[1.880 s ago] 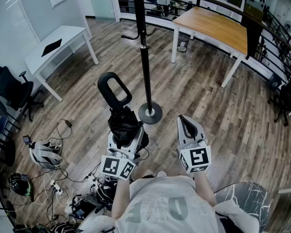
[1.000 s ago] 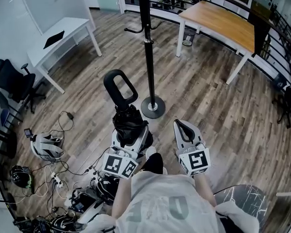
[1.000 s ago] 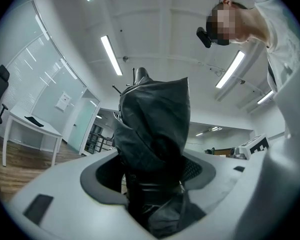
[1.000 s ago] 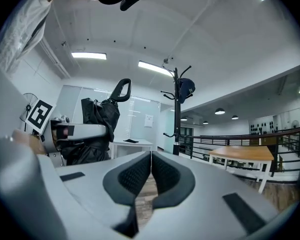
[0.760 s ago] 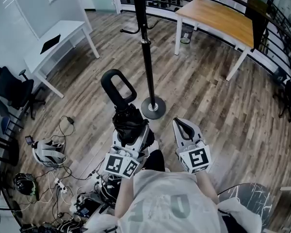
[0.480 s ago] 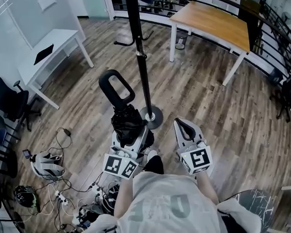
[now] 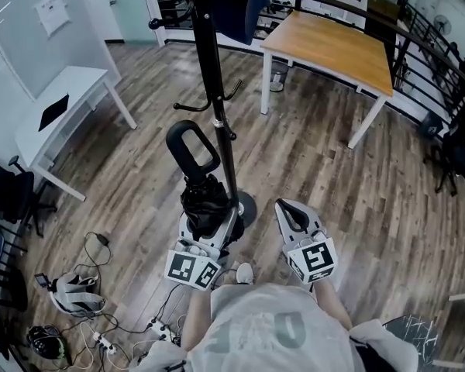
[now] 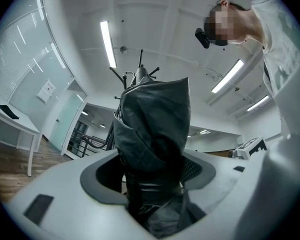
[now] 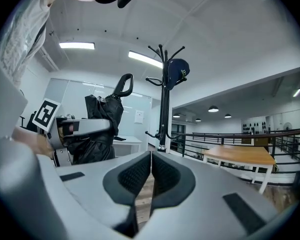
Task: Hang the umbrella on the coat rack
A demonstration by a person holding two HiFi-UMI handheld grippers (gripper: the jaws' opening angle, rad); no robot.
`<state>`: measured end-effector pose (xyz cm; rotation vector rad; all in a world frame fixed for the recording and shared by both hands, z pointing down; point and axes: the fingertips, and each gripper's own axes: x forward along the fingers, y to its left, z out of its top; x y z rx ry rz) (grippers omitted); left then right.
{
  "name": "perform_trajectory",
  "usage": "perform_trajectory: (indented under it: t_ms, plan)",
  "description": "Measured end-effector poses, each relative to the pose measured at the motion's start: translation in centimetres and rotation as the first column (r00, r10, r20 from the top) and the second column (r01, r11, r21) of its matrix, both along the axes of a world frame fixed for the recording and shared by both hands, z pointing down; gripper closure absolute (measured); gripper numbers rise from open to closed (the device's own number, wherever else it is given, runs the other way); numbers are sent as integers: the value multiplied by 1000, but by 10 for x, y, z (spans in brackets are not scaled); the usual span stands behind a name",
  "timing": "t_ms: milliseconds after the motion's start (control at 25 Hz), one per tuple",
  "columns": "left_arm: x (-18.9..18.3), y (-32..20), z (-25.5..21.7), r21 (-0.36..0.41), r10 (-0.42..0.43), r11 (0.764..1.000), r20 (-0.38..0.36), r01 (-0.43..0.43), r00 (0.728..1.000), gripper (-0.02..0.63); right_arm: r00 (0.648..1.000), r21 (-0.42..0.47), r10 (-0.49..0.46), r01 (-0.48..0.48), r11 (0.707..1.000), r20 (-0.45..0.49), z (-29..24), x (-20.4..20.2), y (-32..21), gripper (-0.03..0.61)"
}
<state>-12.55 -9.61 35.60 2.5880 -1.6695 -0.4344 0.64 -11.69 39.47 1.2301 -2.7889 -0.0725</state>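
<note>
My left gripper is shut on a folded black umbrella, held upright with its looped black handle on top. In the left gripper view the umbrella fills the space between the jaws. The black coat rack stands just beyond and right of the umbrella, its round base on the wood floor; a dark cap hangs on an upper hook. My right gripper is shut and holds nothing, right of the rack's base. In the right gripper view the umbrella and rack appear ahead.
A wooden table stands at the back right, a white desk at the left. Cables and headsets lie on the floor at the lower left. A black railing runs along the back right.
The view has drawn closer to the coat rack, and its pole now stands right beside the umbrella handle. Both grippers keep their grip states.
</note>
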Motion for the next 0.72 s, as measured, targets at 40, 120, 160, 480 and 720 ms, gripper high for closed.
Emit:
perform_trajectory:
  t_ms: [40,120,160,480,720]
  plan:
    - [-5,-8,2,-2,3,1000,-2,-3,1000,298,1000,0,6,-6,1000,-1,1,-5,-7,546]
    - [-14,-20,3,-4,12,1000,-2,-12,1000,298,1000,-2,23,-23,1000,-12,4,-13,-21,546]
    - [-18,-24,3,-1,16,1000,2,-16,1000,298,999,-3,33,-33,999,-20,6,-16,-27,546]
    - [-15,-39,12,-18,19,1000,23,-19,1000,298,1000,-21,20,-20,1000,-11,10,-20,-51,546]
    - [-14,-34,5,-29,-12,999,50,14,999,298,999,-28,-53,53,998,2,0,-41,-55,546]
